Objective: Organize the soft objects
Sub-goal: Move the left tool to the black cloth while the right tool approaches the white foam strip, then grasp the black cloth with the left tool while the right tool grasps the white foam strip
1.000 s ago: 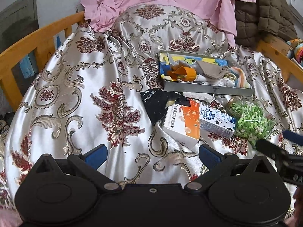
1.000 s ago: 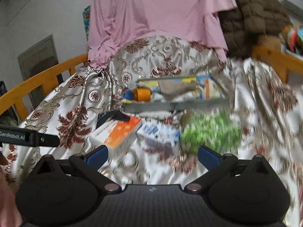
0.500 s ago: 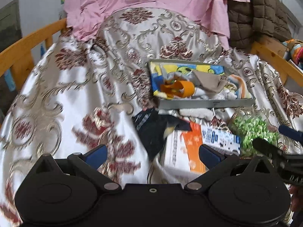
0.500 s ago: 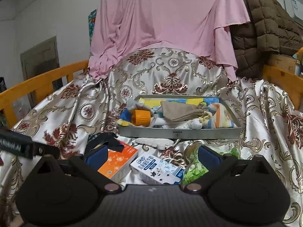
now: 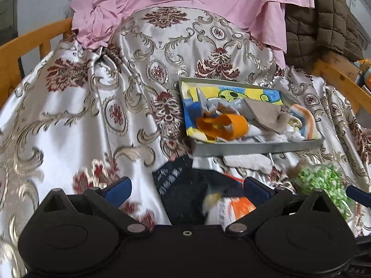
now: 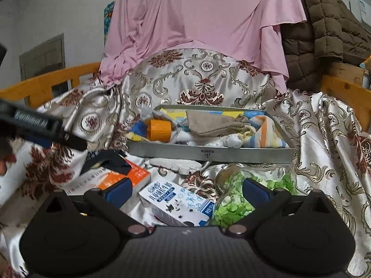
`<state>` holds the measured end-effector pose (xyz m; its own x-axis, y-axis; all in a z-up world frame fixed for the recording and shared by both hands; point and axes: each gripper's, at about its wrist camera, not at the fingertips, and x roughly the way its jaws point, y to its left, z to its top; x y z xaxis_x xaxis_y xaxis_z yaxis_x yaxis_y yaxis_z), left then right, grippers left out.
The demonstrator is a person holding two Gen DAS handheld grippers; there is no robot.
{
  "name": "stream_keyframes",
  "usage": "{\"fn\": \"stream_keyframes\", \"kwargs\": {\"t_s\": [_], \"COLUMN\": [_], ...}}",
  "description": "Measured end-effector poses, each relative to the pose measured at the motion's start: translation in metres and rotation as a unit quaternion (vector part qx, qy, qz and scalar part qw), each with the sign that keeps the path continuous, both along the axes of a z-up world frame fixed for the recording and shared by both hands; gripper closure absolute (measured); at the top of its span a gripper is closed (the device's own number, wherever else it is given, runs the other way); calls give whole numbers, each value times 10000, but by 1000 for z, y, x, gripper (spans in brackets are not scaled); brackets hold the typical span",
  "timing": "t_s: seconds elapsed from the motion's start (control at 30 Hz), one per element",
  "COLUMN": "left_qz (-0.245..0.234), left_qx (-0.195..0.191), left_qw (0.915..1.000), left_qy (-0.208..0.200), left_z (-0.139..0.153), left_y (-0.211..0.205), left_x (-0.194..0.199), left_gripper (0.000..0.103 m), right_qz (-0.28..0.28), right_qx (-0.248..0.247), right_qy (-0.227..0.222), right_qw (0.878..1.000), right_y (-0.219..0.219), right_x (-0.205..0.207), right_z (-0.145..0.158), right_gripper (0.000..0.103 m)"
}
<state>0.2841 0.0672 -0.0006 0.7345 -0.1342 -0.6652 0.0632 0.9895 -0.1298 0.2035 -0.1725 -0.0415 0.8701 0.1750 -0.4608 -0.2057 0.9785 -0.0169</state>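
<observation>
While both grippers hover released, left gripper (image 5: 186, 188) faces the dark sock (image 5: 183, 192), limp and light, draped over the orange box (image 6: 120, 177) near the bed's front edge; pinch a loose fold. Right gripper (image 6: 186, 191) sits over the milk carton (image 6: 176, 202) and green-filled jar (image 6: 243, 192), which crowd the tray (image 6: 208, 155) behind.

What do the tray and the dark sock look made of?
Tray: looks like metal, dull grey brushed finish, with straight, rigid walls. Sock: seems a dark knit fabric, matte, lying limp and creased, partly draped over the orange box.
</observation>
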Motion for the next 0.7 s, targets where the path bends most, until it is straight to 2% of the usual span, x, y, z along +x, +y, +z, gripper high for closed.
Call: {"fn": "stream_keyframes", "kwargs": {"t_s": [0.17,0.37,0.53,0.63,0.7], "left_qz": [-61,-11,-146,-117,-102], "left_qx": [-193,-762,-803,-942,-1093], "left_qw": [9996,9947,9931,9907,9880], "left_qy": [196,685,842,977,1089], "left_z": [-11,-31,-40,-46,-50], "left_y": [9,22,23,27,30], "left_x": [21,38,44,48,51], "left_gripper": [1,3,4,7,9], "right_qz": [52,237,537,614,694], "right_qx": [-188,-601,-1365,-1541,-1713], "right_qy": [-26,-24,274,454,589], "right_qw": [9998,9979,9888,9851,9810], "right_y": [1,7,23,26,30], "right_x": [11,49,89,110,123], "right_z": [-3,1,-3,-6,-10], "right_gripper": [0,0,0,1,4]}}
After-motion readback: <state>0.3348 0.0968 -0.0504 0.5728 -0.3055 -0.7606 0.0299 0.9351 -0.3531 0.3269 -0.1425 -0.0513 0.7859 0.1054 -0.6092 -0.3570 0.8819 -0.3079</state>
